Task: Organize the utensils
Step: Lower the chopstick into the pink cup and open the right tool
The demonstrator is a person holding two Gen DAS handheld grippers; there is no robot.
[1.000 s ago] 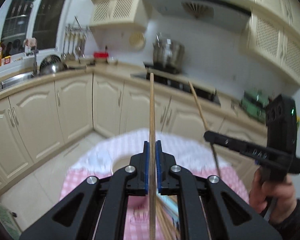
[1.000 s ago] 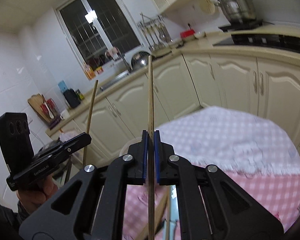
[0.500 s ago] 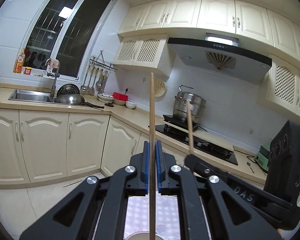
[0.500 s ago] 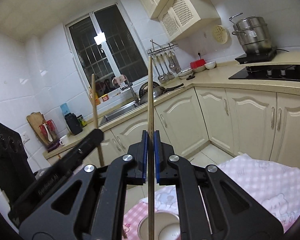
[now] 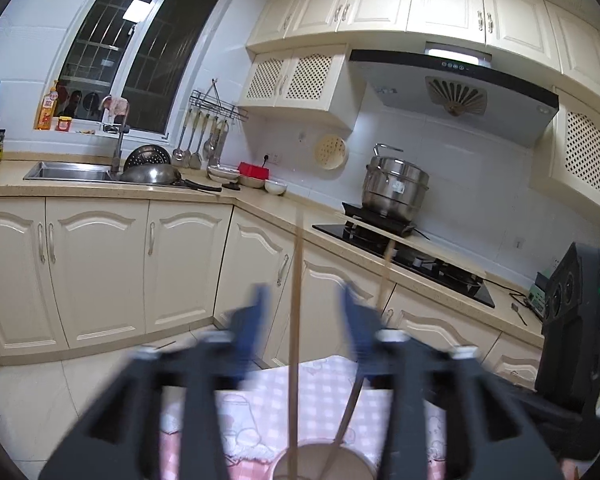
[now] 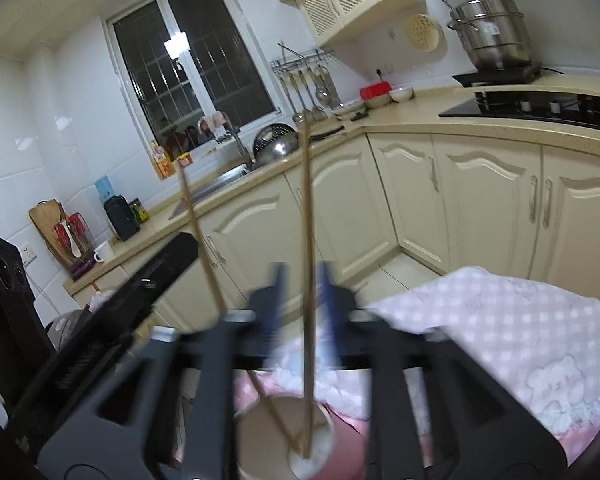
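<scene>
Item: pair of wooden chopsticks, both standing tip-down in a pale round cup (image 6: 286,436) on a table under a pink checked cloth (image 6: 512,320), kitchen counters behind

Left gripper (image 5: 300,312): jaws have just been opening and stand apart, blurred; the left chopstick (image 5: 294,340) rises through the gap between the blue pads, touching neither

Right gripper (image 6: 303,300): jaws likewise have just been opening and stand apart; the right chopstick (image 6: 307,280) stands free between them, pads clear of it on both sides. In this view its lower end rests on the cup's floor, and the left chopstick leans in from the other side, crossing low inside the cup

Step in hand, by judgement: release into the cup. To do it well, the jaws want to be wide enough that no pad drags the wood, and each gripper wants to draw straight back along its own line rather than sideways, since a sideways brush against a tall, loosely leaning stick could tip the light cup

Position: each chopstick lies inside its own gripper's gap, upper end well above the fingertips; cup directly below and just ahead of both grippers
</scene>
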